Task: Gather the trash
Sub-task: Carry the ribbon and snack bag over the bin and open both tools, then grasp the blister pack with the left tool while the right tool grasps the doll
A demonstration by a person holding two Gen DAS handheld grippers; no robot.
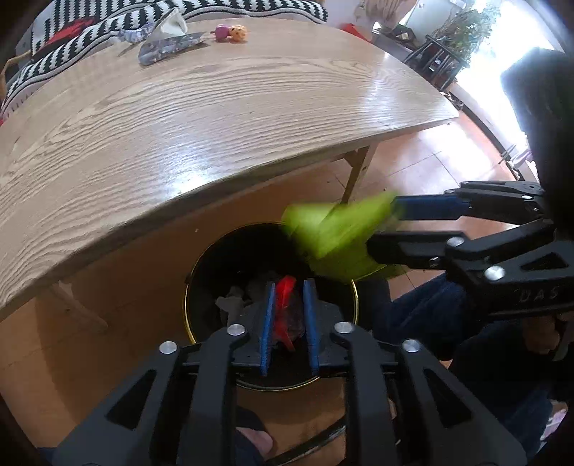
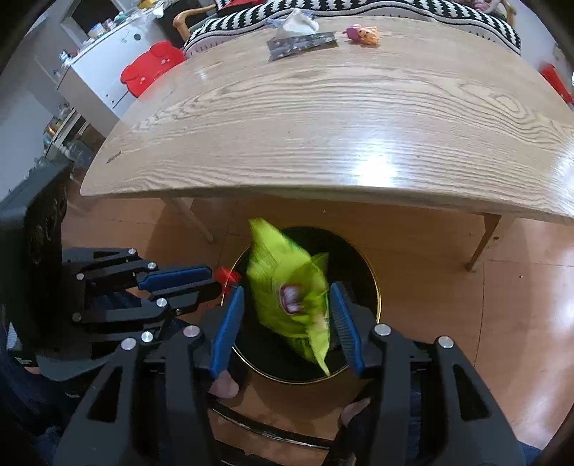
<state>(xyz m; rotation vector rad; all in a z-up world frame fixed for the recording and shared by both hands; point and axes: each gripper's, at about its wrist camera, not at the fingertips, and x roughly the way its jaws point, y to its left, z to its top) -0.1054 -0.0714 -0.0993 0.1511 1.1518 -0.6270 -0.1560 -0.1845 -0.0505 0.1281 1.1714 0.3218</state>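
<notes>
Both grippers are held over a black, gold-rimmed bin [image 2: 373, 286] that stands on the floor just off the near edge of the tabletop [image 2: 323, 125]. The fingers of the left gripper [image 1: 290, 322] are parted slightly, with a red wrapper [image 1: 285, 297] seen between them; whether the pads still press on it cannot be told. The fingers of the right gripper [image 2: 287, 322] are spread apart, and a blurred green snack bag [image 2: 287, 286] is seen loose between them over the bin mouth. A silver wrapper [image 2: 301, 43], a tissue [image 2: 296, 21] and small toy figures [image 2: 362, 34] are left along the far edge of the tabletop.
</notes>
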